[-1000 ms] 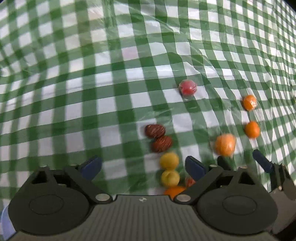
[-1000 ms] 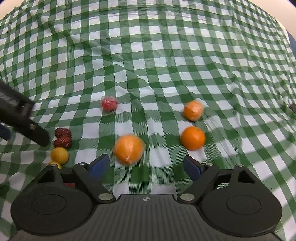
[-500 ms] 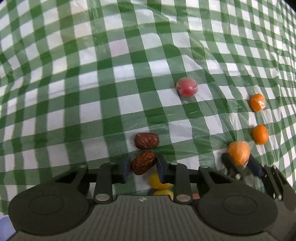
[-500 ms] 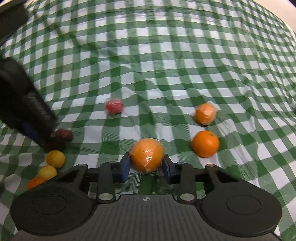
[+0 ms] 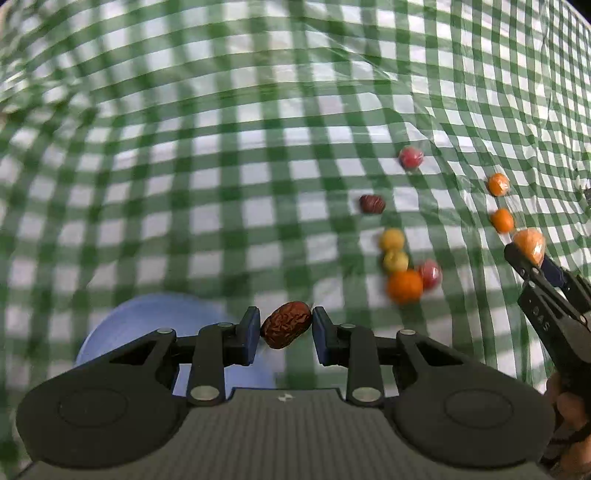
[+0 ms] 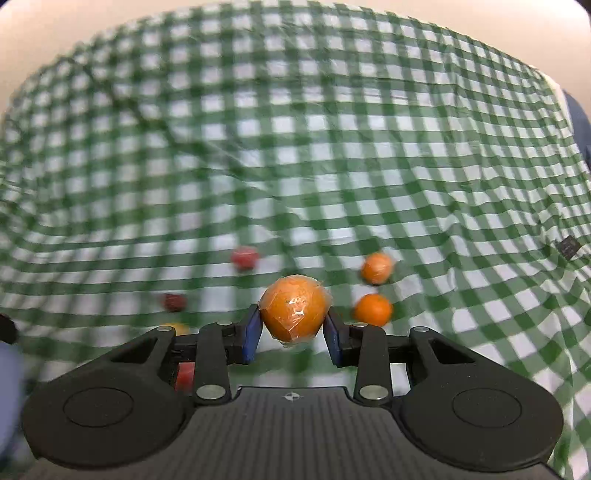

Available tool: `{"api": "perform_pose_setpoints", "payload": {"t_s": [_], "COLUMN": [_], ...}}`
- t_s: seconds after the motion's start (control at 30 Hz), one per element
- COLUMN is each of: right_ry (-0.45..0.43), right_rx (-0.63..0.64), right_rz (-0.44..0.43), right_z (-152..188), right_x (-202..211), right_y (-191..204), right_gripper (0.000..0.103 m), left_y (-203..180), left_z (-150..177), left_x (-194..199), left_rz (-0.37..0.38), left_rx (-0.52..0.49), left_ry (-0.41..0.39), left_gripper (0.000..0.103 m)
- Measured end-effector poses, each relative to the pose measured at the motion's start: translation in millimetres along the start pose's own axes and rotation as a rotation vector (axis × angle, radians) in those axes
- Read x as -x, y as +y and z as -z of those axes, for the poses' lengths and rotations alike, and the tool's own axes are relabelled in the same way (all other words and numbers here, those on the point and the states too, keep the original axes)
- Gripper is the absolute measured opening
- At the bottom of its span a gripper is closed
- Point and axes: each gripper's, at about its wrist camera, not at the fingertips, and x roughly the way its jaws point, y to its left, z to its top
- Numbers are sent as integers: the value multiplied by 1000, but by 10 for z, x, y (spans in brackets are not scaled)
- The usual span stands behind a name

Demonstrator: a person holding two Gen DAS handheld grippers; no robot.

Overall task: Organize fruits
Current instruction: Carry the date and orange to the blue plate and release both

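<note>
My left gripper (image 5: 286,328) is shut on a wrinkled brown date (image 5: 287,329), held above the cloth beside a pale blue bowl (image 5: 155,325). My right gripper (image 6: 293,325) is shut on a plastic-wrapped orange (image 6: 294,312), lifted off the table; it also shows at the right of the left wrist view (image 5: 530,243). On the green checked cloth lie a second date (image 5: 372,204), two yellow fruits (image 5: 392,239), an orange (image 5: 404,286), two red fruits (image 5: 410,157) and two small oranges (image 6: 373,309).
The green and white checked tablecloth (image 5: 221,147) covers the whole table and is wrinkled. The table's far edge shows in the right wrist view (image 6: 110,33). A small dark tag (image 6: 568,246) lies at the right.
Both grippers have lifted with their fruit. The left one moved left and back with the date, and the blue bowl came into view. The right one rose with the wrapped orange.
</note>
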Motion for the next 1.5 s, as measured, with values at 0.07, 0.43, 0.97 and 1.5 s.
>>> {"api": "perform_pose_setpoints", "payload": {"t_s": [0.07, 0.43, 0.97, 1.5], "right_ry": [28, 91, 70, 97], "right_rx": [-6, 87, 252, 271], "right_rz": [-58, -305, -417, -406], "right_z": [26, 179, 245, 270], "right_x": [245, 1415, 2184, 2146], "right_y": [120, 910, 1561, 1647], "right_gripper": [38, 38, 38, 38], "left_y": [91, 645, 1316, 1384], "left_z": [179, 1106, 1857, 1878], "left_x": [194, 970, 1465, 1440], "left_rz": [0, 10, -2, 15], "left_rx": [11, 94, 233, 258], "left_ry": [-13, -50, -131, -140], "left_gripper": [34, 34, 34, 34]}}
